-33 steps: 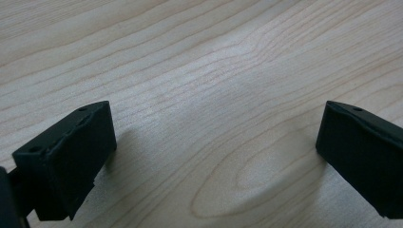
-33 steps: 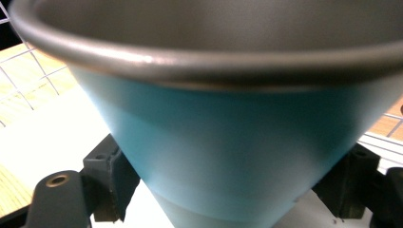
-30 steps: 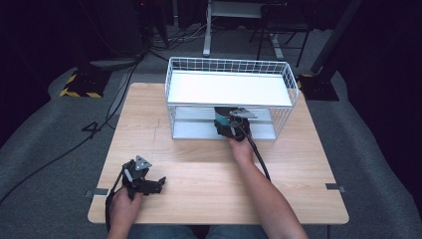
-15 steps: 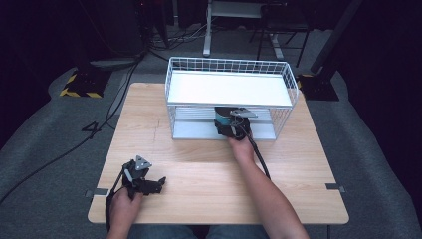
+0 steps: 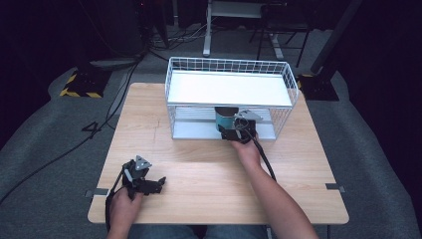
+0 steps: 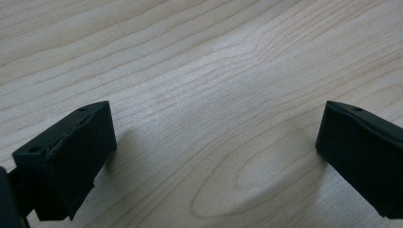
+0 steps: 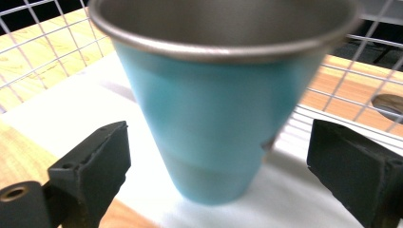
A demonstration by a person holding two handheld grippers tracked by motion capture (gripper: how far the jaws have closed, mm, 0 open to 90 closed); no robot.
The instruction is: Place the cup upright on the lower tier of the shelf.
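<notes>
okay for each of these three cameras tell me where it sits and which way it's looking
High view: above the person's side, looking forward and down on the table; forearms, both grippers show.
Left gripper view: on the left gripper, facing bare tabletop; open jaws.
Right gripper view: on the right gripper, facing the blue cup; open jaws.
Shared: cup, wire rack.

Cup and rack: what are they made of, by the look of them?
Cup: likely metal, with a bare grey rim and inside and a smooth teal coat outside. Rack: thin white-coated wire mesh walls around flat white shelves, probably painted metal. Table: pale wood or wood-look laminate, with visible grain.
</notes>
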